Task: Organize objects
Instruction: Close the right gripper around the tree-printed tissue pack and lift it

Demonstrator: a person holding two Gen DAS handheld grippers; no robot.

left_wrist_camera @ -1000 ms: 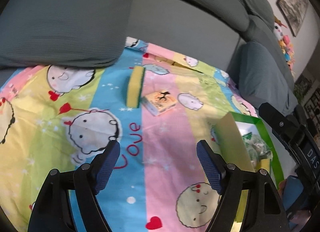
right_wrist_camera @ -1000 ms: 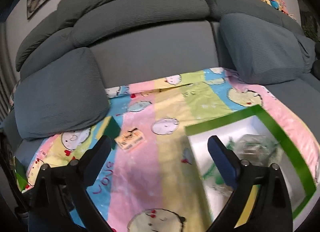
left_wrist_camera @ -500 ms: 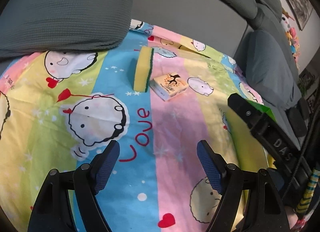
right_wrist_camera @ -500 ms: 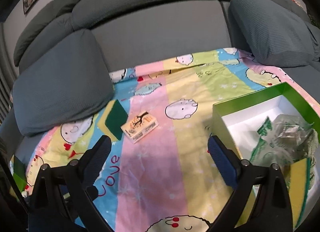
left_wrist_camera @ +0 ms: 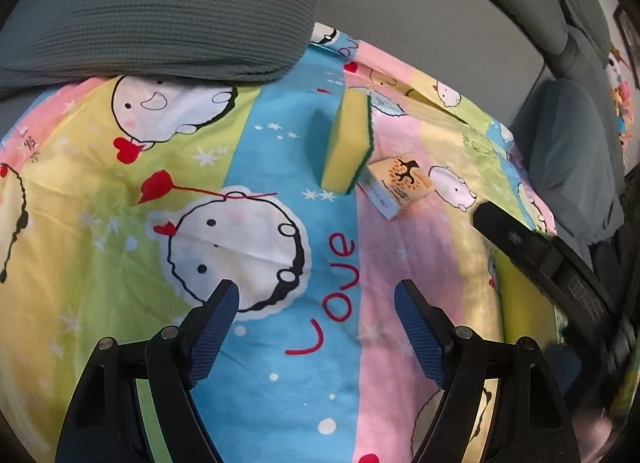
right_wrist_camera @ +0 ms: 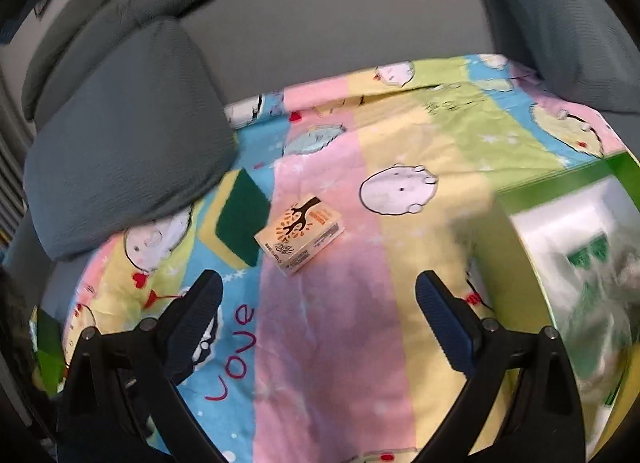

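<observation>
Two grippers, both with jaws spread and nothing between them, hang above a cartoon-print sheet (left_wrist_camera: 224, 247) spread over a grey sofa (right_wrist_camera: 320, 15). The left gripper (left_wrist_camera: 316, 303) faces a sponge (left_wrist_camera: 346, 143), yellow with a green scouring face, standing on its long edge at the far middle of the sheet. Just right of the sponge, touching or nearly so, lies a small card box (left_wrist_camera: 400, 187) printed with a tree. The right gripper (right_wrist_camera: 318, 297) looks straight at that box, seen in its own view as lying flat and well clear of the fingers. At the right edge sits a green-rimmed tray (right_wrist_camera: 516, 199) with a white floor, already holding a crinkled clear bag (right_wrist_camera: 600, 263); it appears to be the collecting place. Judged step: approach for a pick. Good practice would be to assign one item per gripper, bring the pads down either side of the short width, and lift the box without knocking the edge-standing sponge, which would topple easily on soft bedding.
</observation>
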